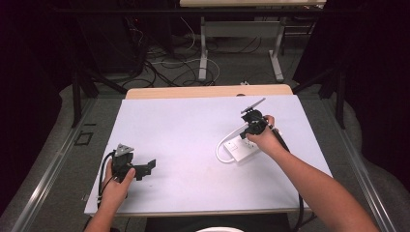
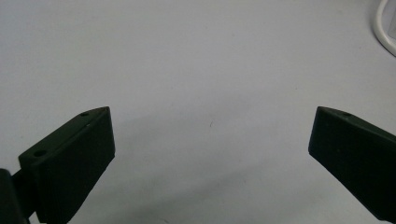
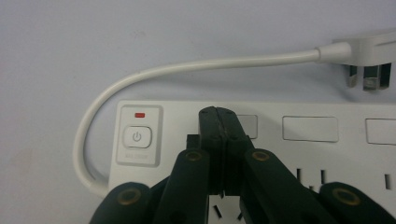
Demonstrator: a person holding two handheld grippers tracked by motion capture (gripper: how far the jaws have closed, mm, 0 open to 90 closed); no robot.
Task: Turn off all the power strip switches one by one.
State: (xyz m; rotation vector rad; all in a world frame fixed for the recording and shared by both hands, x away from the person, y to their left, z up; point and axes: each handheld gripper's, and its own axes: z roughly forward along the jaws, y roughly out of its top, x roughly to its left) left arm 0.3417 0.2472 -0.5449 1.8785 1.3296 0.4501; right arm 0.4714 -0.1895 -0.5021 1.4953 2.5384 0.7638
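A white power strip [image 3: 280, 140] lies flat on the pale surface [image 1: 183, 130], on the person's right side of it, with its short white cord [image 3: 140, 77] looping off one end and curling round to a flat plug [image 3: 369, 63] that lies loose on the surface beside the strip, prongs showing. The right gripper [image 3: 218, 116] is over the strip with its jaws pressed together on nothing, their tips above the top face just beside the power button [image 3: 136, 136] and its small red light [image 3: 139, 115]; whether the tips touch the plastic cannot be told. The left gripper [image 2: 210, 123] is well apart from the strip, low over bare surface on the person's left, jaws wide apart and empty. By the look of it the strip is a rigid, hollow plastic bar, fairly light, with a smooth face that closed jaws would likely slide on instead of gripping. It would probably be best taken across its narrow width, jaws on the two long side walls near the middle, so it lifts level. The cord looks stiff but bendable and would trail behind, the plug dragging. The button likely needs only a light, square press; pushing off-centre could skid the strip sideways.
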